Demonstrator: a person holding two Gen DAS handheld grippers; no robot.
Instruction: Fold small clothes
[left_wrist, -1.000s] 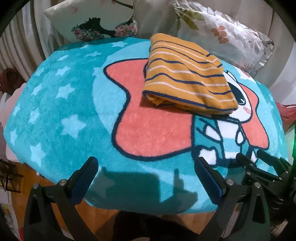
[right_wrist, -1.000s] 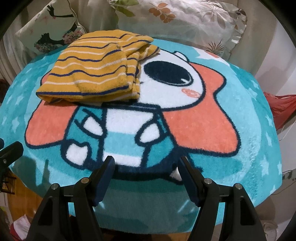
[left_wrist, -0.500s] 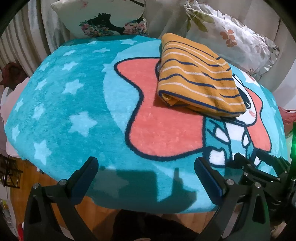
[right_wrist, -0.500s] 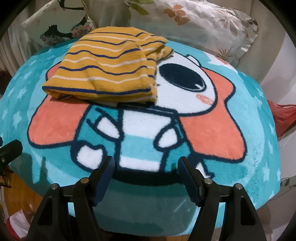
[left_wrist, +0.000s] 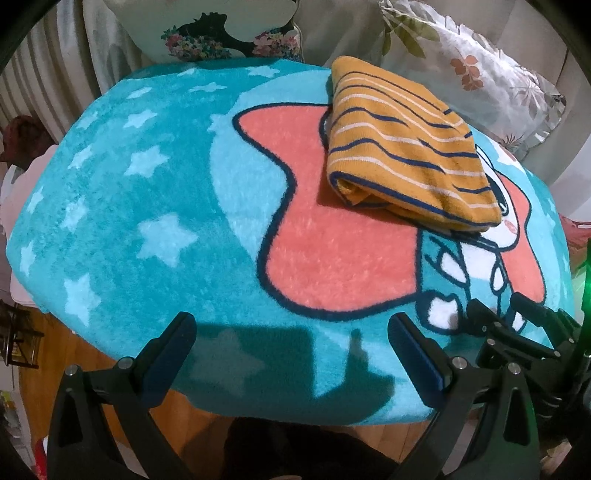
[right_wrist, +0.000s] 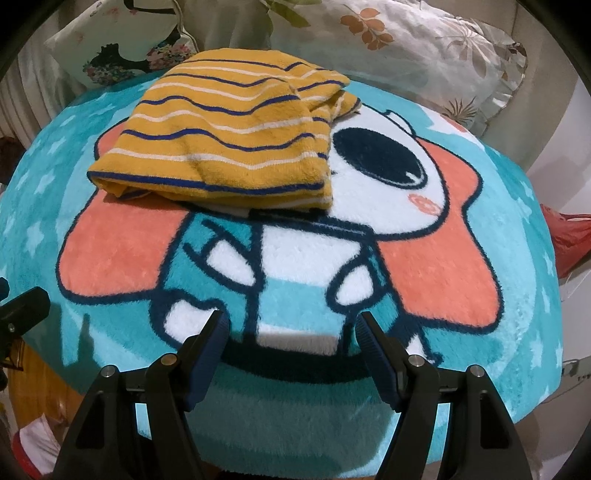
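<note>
A folded mustard-yellow garment with navy and white stripes (left_wrist: 402, 147) lies on the far part of a teal cartoon blanket (left_wrist: 147, 206); it also shows in the right wrist view (right_wrist: 229, 136). My left gripper (left_wrist: 291, 328) is open and empty, low over the blanket's near edge, well short of the garment. My right gripper (right_wrist: 291, 325) is open and empty over the blanket's near part, also apart from the garment. The right gripper shows at the right edge of the left wrist view (left_wrist: 517, 317).
Floral pillows (left_wrist: 472, 70) and a white printed pillow (right_wrist: 122, 44) lean behind the blanket. A red bag (right_wrist: 569, 240) lies off the right side. Wooden floor (left_wrist: 48, 373) shows below the blanket's near edge.
Both grippers have moved forward toward the blanket and garment, which now look larger. The left view has swung so the garment sits further right. Both stay open.
</note>
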